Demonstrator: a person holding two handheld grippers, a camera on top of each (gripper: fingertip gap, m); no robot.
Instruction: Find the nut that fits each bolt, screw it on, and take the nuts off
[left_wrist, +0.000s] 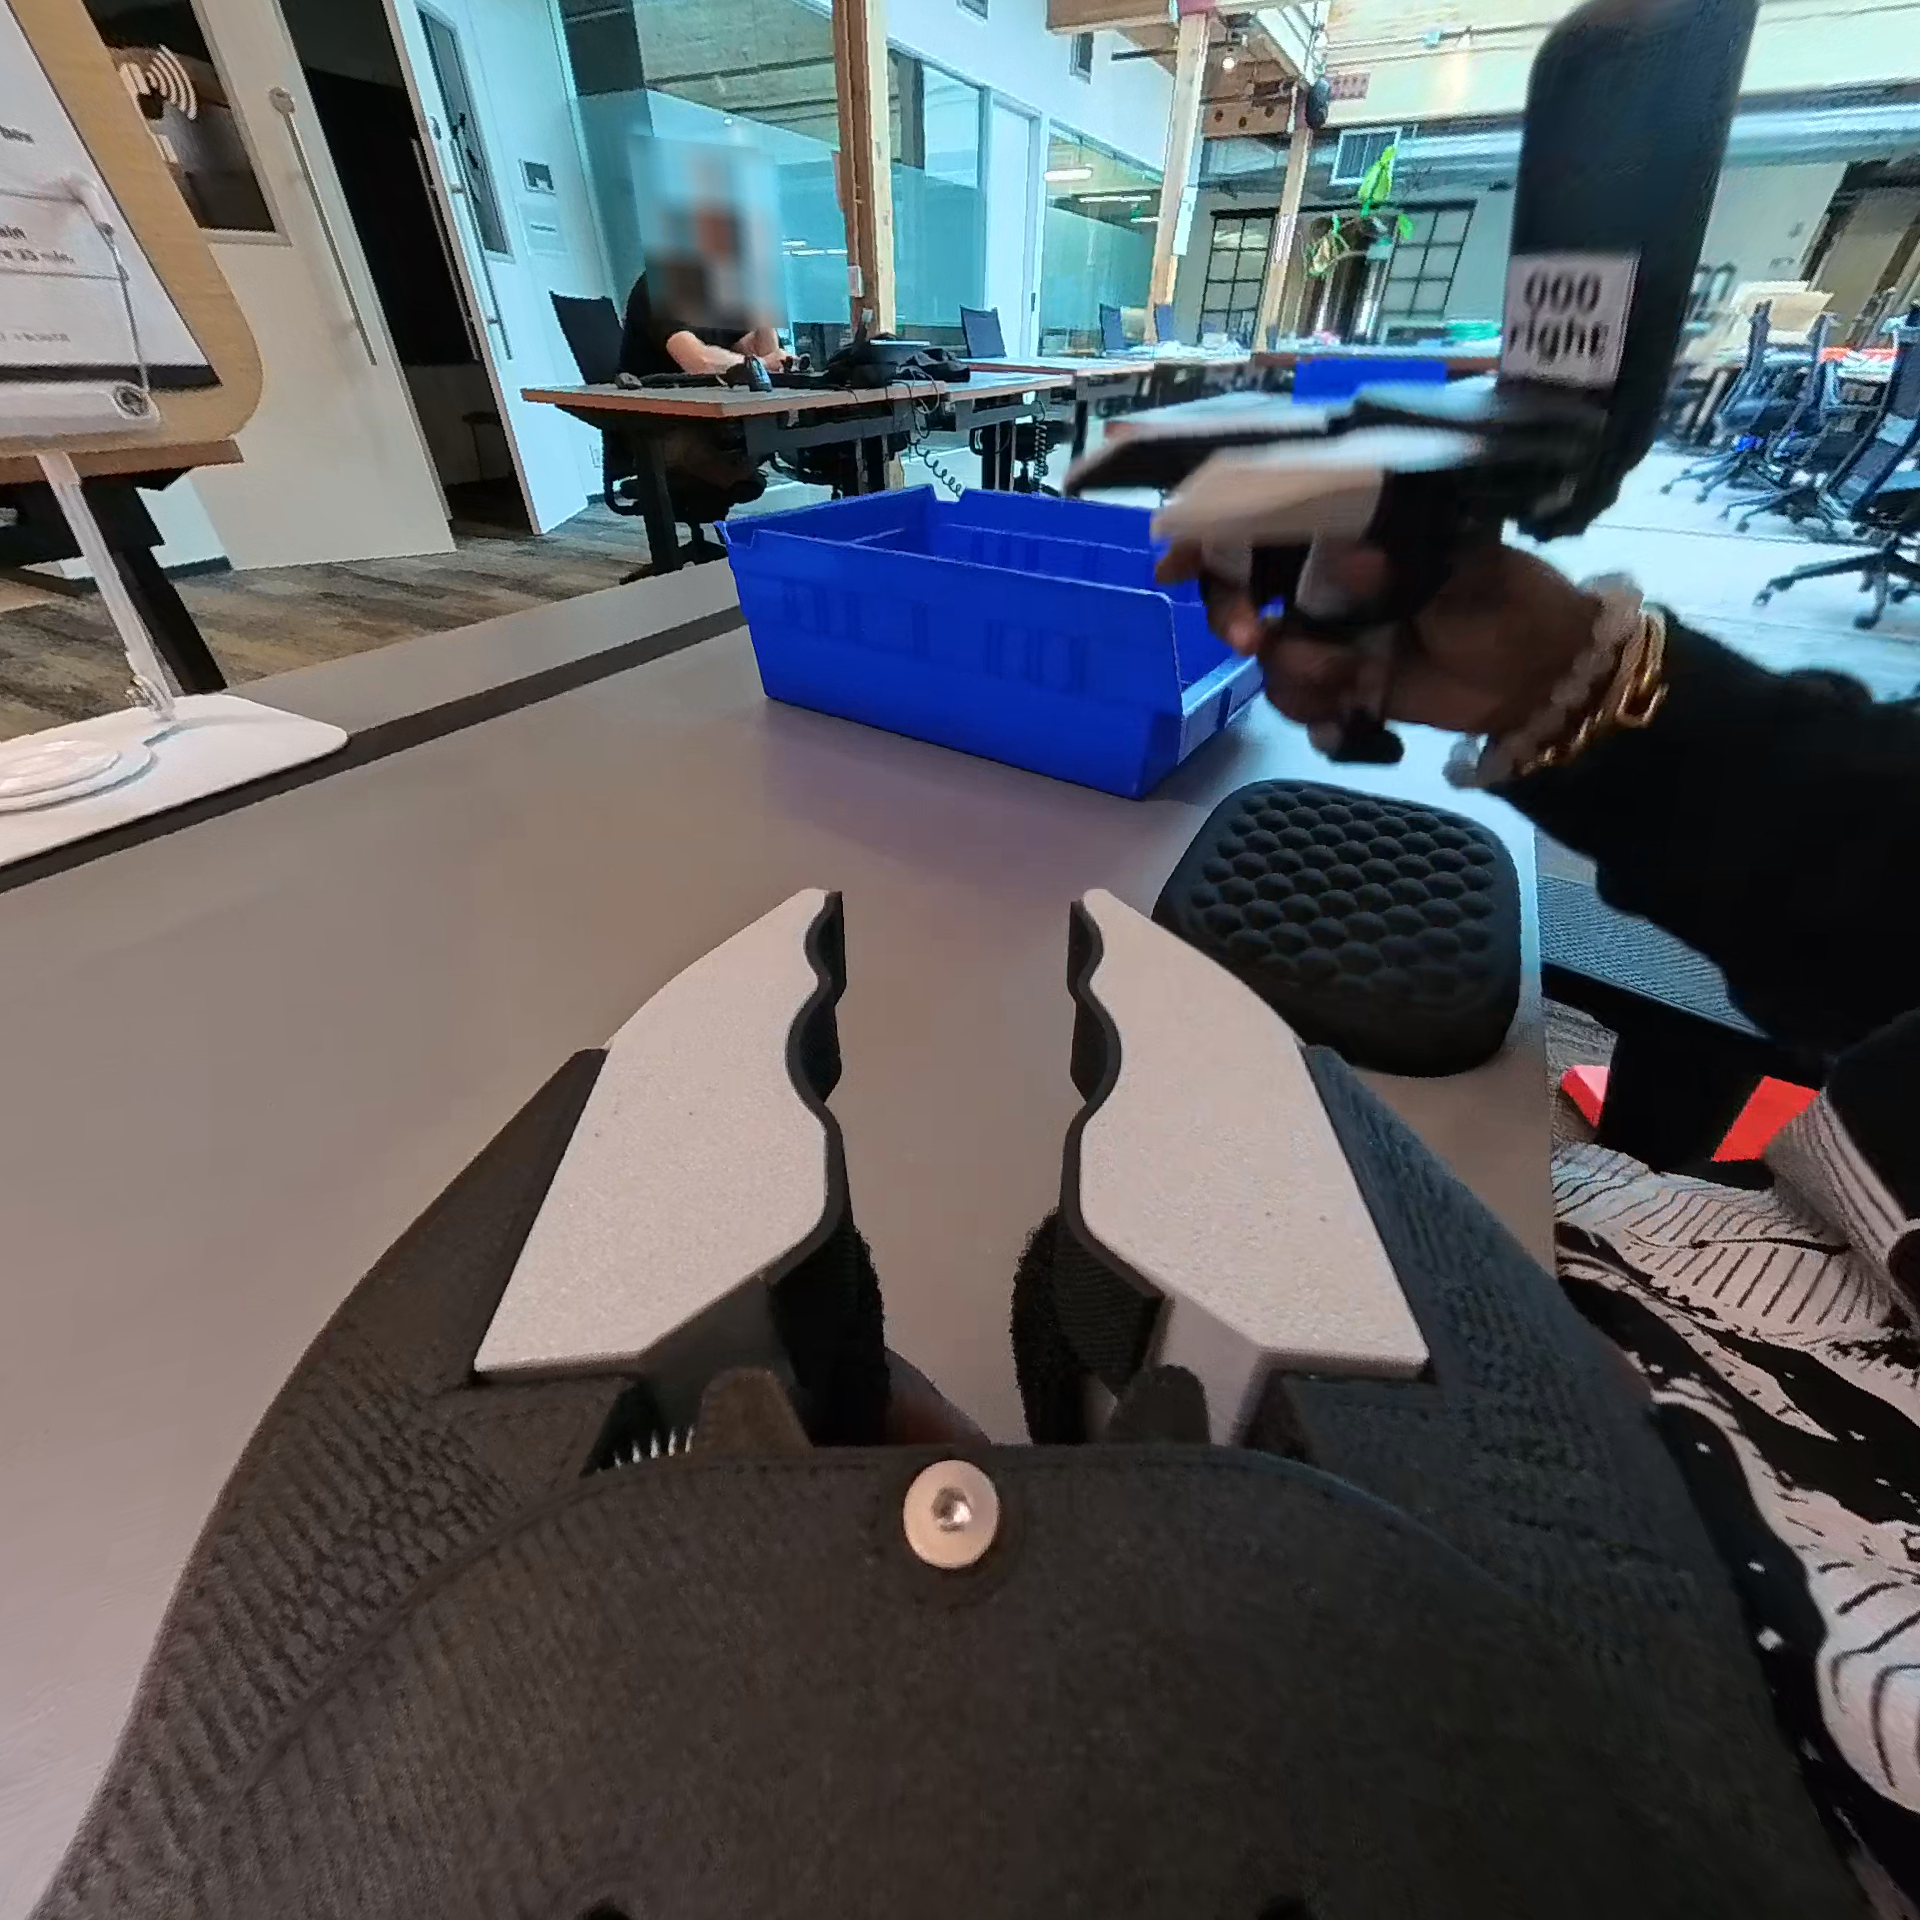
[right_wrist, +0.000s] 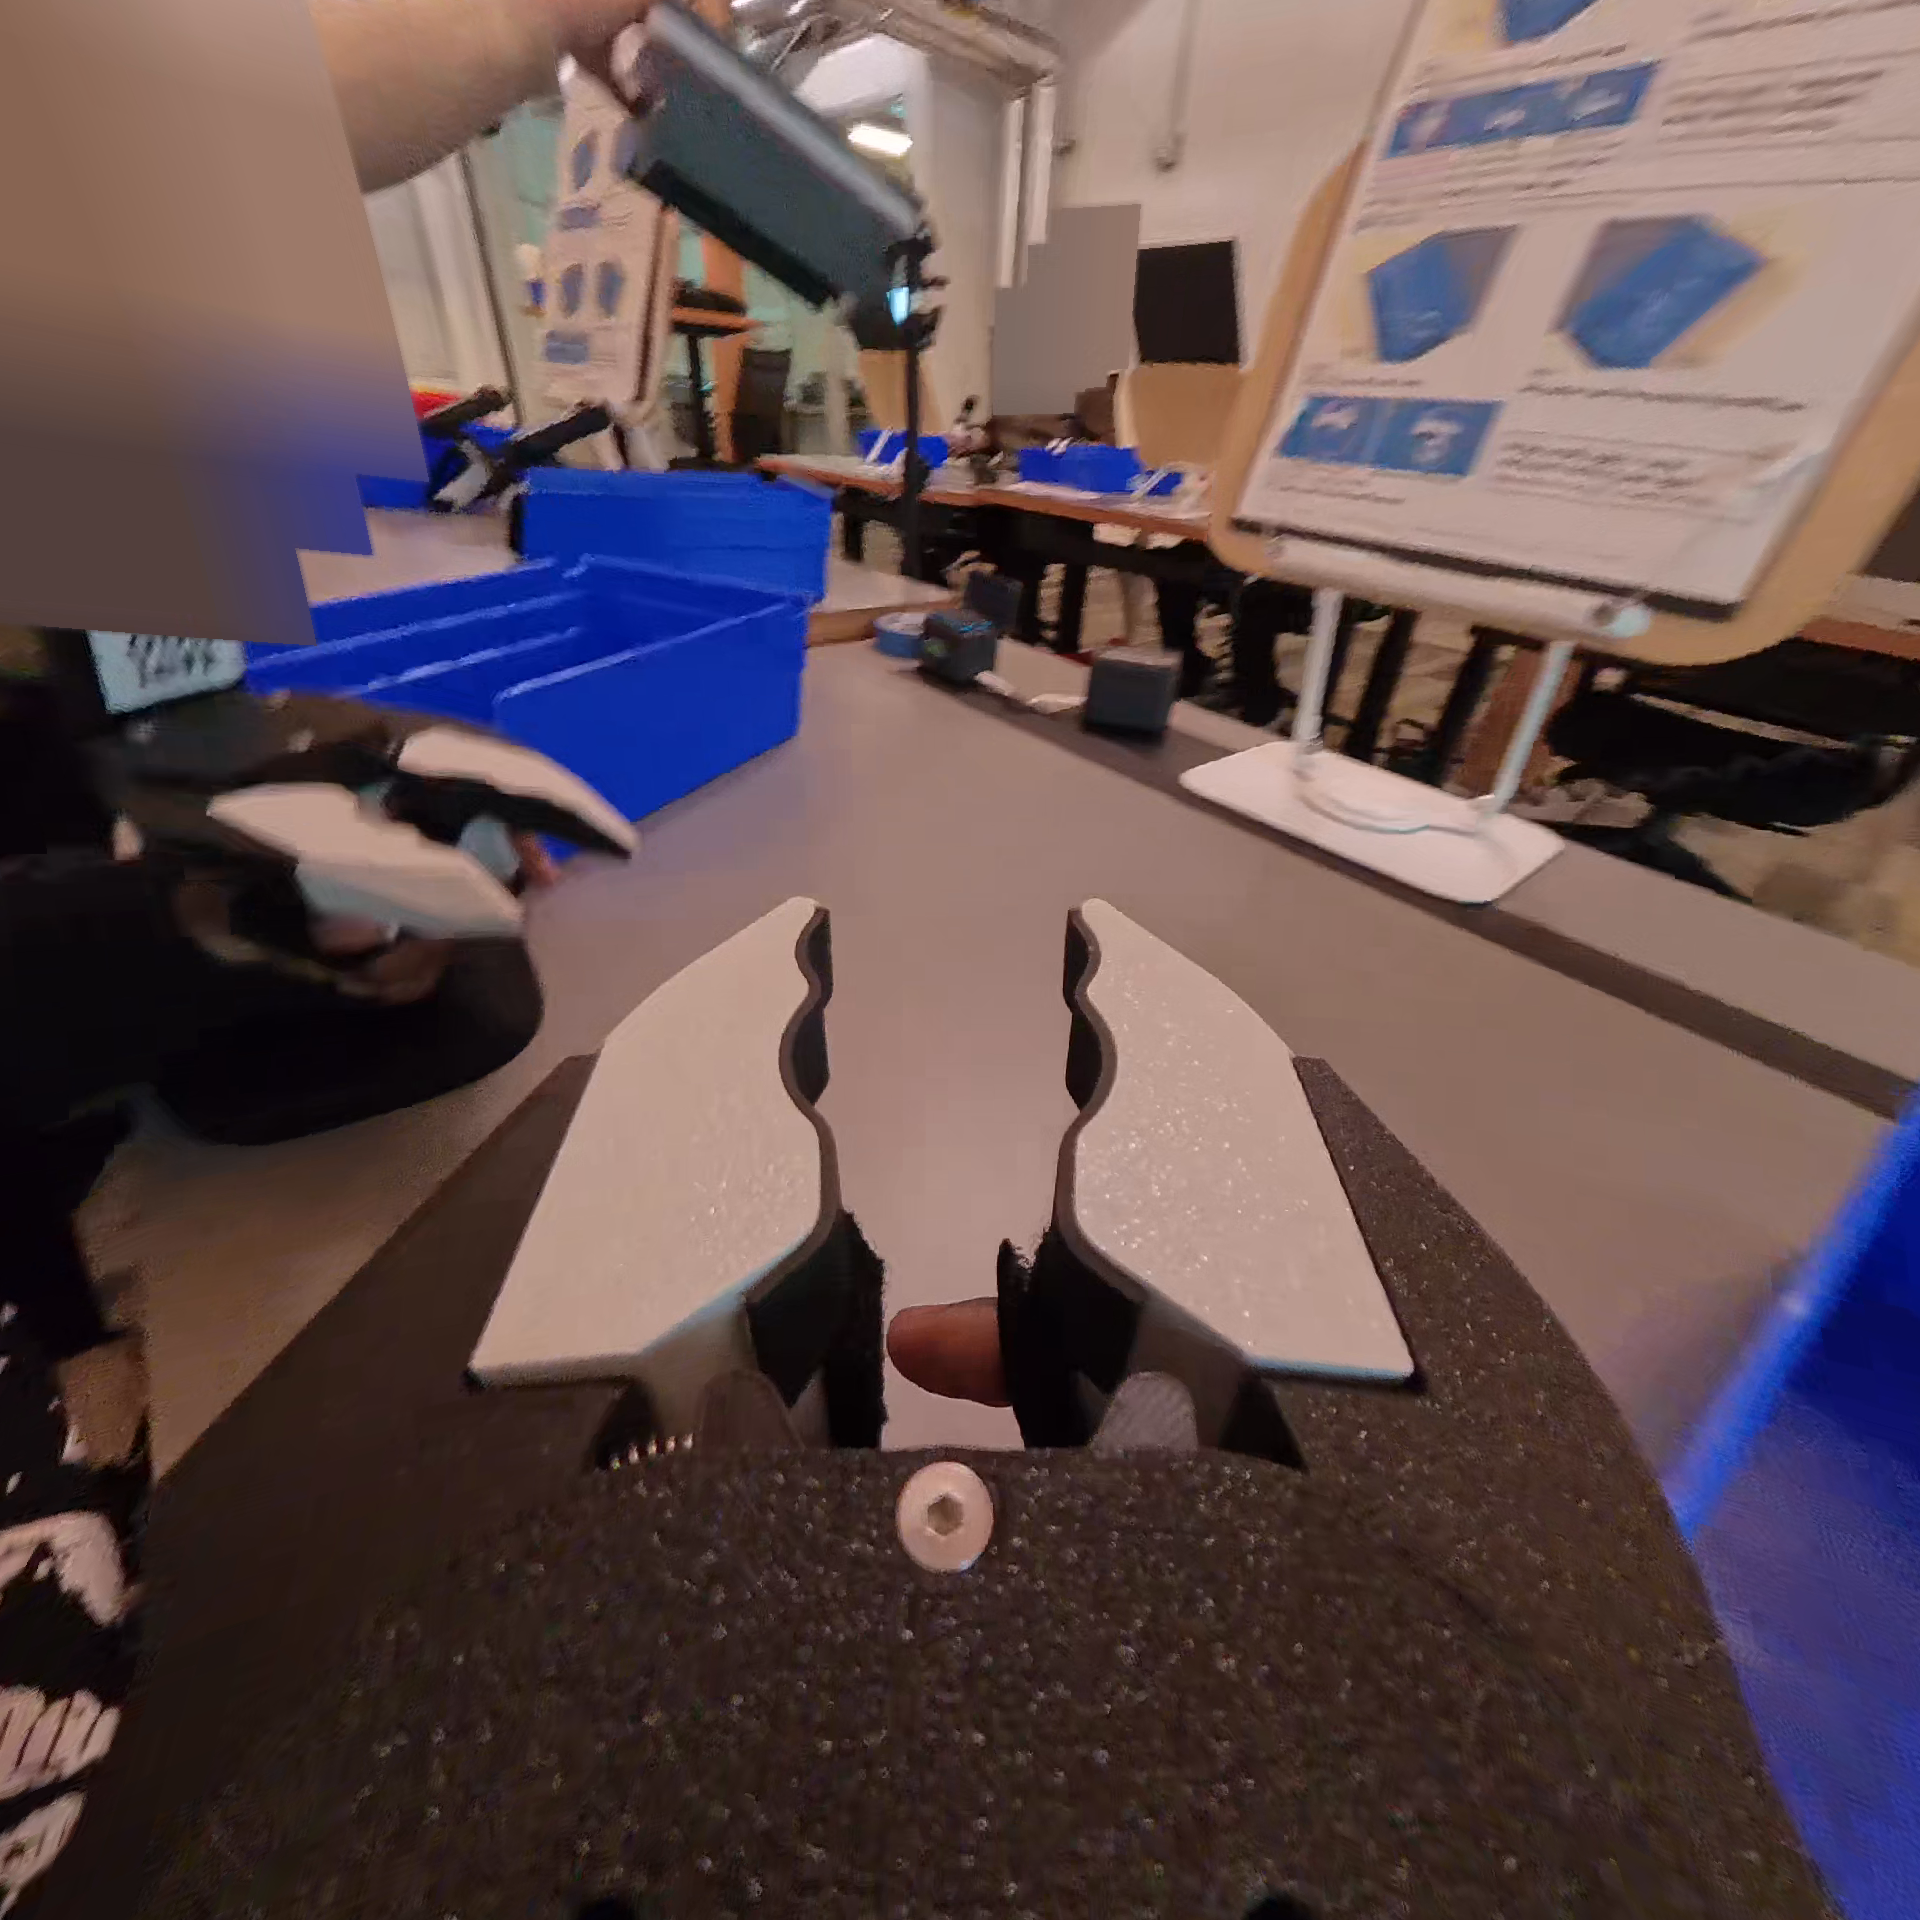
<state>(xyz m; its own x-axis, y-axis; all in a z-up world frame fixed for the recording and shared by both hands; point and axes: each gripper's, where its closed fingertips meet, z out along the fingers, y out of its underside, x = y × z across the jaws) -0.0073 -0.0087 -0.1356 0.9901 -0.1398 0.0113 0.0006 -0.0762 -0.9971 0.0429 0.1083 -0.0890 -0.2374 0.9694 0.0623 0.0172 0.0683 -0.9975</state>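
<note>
A: What's the biggest thing ahead of the jaws?

B: The grey table (left_wrist: 468, 935). It runs under and past both grippers, and only its bare surface shows in each gap.

A: Next down?

B: A blue bin (left_wrist: 966, 644), beyond the left gripper (left_wrist: 956, 935) and a little to the right of its tips. In the right wrist view the divided blue bin (right_wrist: 644, 686) sits ahead and to the left of the right gripper (right_wrist: 945, 940). Another blue wall (right_wrist: 1808, 1403) crowds the right edge, just beside that gripper's body.

A: Then?

B: A white-footed stand with a printed sheet (right_wrist: 1558, 312), ahead and to the right of the right gripper. A black dimpled cushion (left_wrist: 1351, 914) lies just right of the left gripper's right finger.

A: The jaws?

B: Both stand open, pads apart, gripping nothing. Seen from the left wrist, the right gripper hangs blurred above the bin in a hand (left_wrist: 1434, 665).

A: Nuts and bolts?

B: I cannot tell where they are; none shows near either pair of tips, and the bin's inside is mostly hidden.
</note>
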